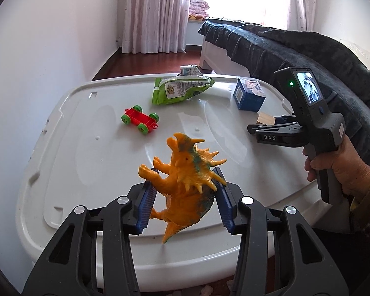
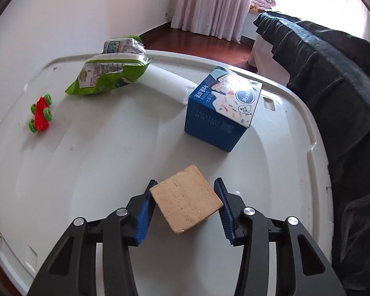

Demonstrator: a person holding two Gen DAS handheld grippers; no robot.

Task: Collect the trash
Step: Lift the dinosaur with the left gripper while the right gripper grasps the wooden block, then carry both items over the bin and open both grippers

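My left gripper point(image 1: 186, 175) is shut on an orange spiky toy dinosaur point(image 1: 185, 192), held just above the white plastic lid point(image 1: 86, 148). My right gripper point(image 2: 185, 185) is shut on a wooden block point(image 2: 187, 202) that rests on the lid point(image 2: 98, 172), with both blue pads against its corners. The left wrist view shows that gripper point(image 1: 261, 124) from the side, with a hand point(image 1: 333, 170) on its handle. A green snack bag point(image 1: 182, 88) point(image 2: 106, 76), a crumpled white packet point(image 2: 125, 45) behind it and a blue carton point(image 1: 250, 93) point(image 2: 222, 108) lie at the far side.
A red toy car with green wheels point(image 1: 140, 119) point(image 2: 40, 116) sits on the left of the lid. A white roll point(image 2: 167, 83) lies between bag and carton. A bed with a dark blanket point(image 2: 333, 86) borders the right side; a wall runs along the left.
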